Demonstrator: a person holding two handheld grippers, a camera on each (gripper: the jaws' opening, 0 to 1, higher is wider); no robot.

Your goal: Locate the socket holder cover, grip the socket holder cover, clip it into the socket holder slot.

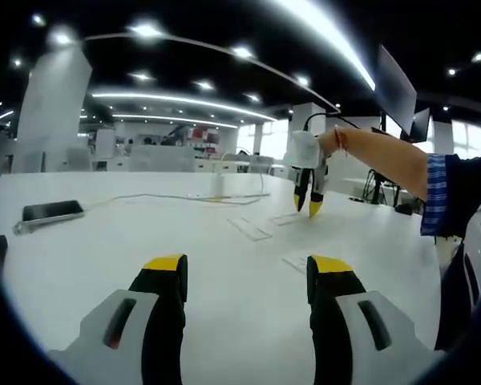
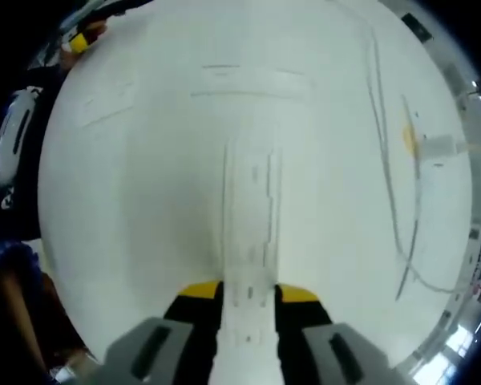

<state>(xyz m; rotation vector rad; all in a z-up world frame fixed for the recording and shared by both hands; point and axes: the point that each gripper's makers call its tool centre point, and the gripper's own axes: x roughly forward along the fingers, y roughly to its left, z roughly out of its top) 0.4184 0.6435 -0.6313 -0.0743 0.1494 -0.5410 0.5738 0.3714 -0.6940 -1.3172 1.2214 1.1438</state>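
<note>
Right claw (image 2: 248, 301) apparently astride cover (image 2: 248, 216)

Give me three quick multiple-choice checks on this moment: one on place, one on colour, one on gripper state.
1. Where does the phone lie?
A. far left on the table
B. between the left gripper's jaws
C. beside the right gripper

2. What colour are the jaw tips of the left gripper?
A. red
B. yellow
C. blue

3. What is the right gripper doing?
A. hanging open
B. shut on a white socket holder strip
C. shut on a cable

Answers: 1 A, the dark phone sits at the table's left. 2 B, yellow pads. 3 B, the strip runs between its jaws.
</note>
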